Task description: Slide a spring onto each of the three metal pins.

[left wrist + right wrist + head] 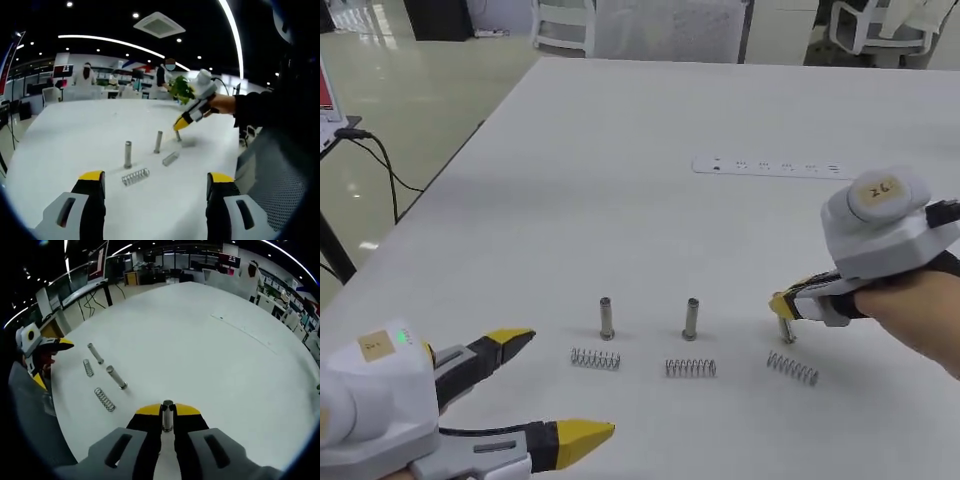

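Head view: right hand-held gripper (782,305) pinches a pin (787,332), left hand-held gripper (566,384) gapes, power strip (770,167) beyond.

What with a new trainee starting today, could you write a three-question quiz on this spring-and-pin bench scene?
1. How many springs lie flat on the table?
2. True or false: the left claw is shut.
3. The right claw is: A) open above the table, B) shut on the rightmost pin, C) holding a spring.

Key: 1) three; 2) false; 3) B.
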`<action>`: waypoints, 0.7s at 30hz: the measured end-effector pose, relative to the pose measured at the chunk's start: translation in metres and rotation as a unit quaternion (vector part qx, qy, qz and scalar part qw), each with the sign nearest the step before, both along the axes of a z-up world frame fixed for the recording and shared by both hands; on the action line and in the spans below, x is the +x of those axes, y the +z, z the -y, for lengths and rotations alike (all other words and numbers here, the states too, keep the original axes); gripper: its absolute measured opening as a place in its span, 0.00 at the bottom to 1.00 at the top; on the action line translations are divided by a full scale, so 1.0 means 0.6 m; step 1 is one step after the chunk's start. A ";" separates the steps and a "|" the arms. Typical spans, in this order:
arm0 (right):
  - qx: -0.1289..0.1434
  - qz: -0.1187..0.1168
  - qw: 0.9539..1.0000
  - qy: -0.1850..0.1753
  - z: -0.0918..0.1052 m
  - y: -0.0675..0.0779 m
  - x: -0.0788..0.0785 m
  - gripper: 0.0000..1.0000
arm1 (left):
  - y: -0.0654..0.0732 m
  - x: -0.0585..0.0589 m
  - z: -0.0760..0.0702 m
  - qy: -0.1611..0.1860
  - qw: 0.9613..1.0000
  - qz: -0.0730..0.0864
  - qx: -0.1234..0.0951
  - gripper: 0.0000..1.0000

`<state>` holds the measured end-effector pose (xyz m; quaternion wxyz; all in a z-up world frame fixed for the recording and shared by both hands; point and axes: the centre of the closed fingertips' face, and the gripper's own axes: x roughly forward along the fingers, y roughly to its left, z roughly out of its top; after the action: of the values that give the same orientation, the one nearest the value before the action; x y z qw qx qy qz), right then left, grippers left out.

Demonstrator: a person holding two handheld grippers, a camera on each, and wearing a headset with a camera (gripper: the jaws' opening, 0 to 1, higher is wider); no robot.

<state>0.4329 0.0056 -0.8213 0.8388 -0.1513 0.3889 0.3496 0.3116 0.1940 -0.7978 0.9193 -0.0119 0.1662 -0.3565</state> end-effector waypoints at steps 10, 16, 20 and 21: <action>0.001 0.002 1.000 0.002 -0.002 0.004 -0.010 0.05 | -0.001 0.000 -0.002 0.000 1.000 0.000 0.001 0.80; 0.002 0.002 1.000 0.002 0.000 0.004 -0.014 0.05 | -0.001 0.000 -0.003 0.000 1.000 0.000 0.002 0.80; 0.005 0.002 1.000 0.005 0.000 0.004 -0.019 0.05 | -0.003 0.000 -0.003 0.000 1.000 -0.001 0.003 0.80; 0.005 0.002 1.000 0.005 0.000 0.004 -0.019 0.05 | -0.003 0.000 -0.003 0.000 1.000 -0.002 0.003 0.80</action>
<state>0.4214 0.0054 -0.8187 0.8385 -0.1499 0.3848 0.3555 0.3117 0.1959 -0.7994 0.9193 -0.0099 0.1686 -0.3556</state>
